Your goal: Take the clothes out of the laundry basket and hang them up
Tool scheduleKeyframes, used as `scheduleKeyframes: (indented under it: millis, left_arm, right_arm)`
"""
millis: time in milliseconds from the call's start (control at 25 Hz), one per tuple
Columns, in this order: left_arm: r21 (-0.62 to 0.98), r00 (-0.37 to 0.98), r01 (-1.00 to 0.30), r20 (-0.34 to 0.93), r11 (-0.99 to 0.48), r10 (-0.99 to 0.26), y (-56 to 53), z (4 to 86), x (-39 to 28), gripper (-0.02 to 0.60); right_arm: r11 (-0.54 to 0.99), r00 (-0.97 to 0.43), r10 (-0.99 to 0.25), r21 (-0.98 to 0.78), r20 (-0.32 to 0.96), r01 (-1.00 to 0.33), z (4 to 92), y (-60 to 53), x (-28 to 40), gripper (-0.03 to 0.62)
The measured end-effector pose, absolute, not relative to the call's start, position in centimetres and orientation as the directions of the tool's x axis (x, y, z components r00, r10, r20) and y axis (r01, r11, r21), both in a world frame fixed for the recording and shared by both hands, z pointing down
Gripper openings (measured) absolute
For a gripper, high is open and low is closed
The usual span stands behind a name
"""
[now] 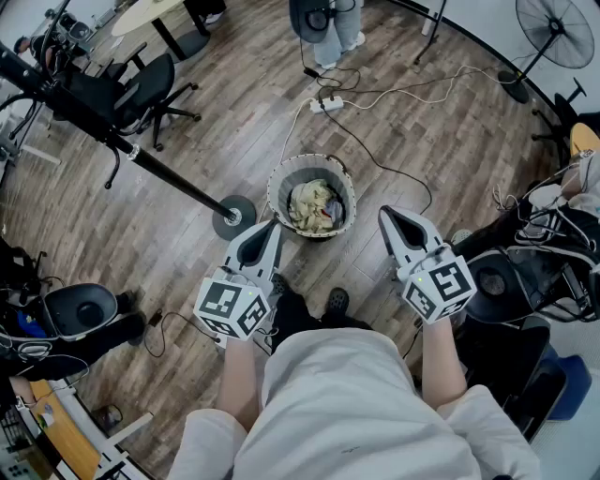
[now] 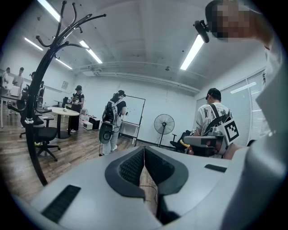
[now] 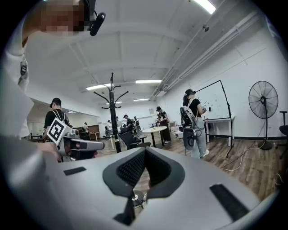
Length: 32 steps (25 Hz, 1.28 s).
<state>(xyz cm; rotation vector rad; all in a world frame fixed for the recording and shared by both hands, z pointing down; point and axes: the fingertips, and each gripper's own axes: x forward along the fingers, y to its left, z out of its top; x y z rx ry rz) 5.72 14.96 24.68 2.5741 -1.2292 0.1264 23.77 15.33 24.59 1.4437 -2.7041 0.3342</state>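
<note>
Head view: left claw [image 1: 271, 225], right claw [image 1: 385, 215] (both closed) near laundry basket [image 1: 277, 193].

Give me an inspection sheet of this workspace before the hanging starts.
Surface: brown wood-plank floor.
Job's things: round grey laundry basket on the floor, crumpled pale clothes inside; black metal coat stand, base just left of the basket.
Clutter: dark equipment at the left edge, kind unclear.
Grippers: left gripper and right gripper both shut, empty, either side of the basket.
Cables: white power strip and black cable beyond the basket.
Surroundings: black pedestal fan, black office chair, standing person.
</note>
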Motion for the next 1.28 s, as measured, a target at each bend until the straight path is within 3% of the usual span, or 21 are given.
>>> scheduleKeyframes:
  millis: [1280]
  left_arm:
    - [0.210,0.633,-0.774,0.229,-0.598,-0.739,16.3,26.7,6.7,0.023]
  right_arm:
    - [0.574,-0.585,-0.778,-0.118,0.231,-0.810,27.5,17.2,23.6,0.008]
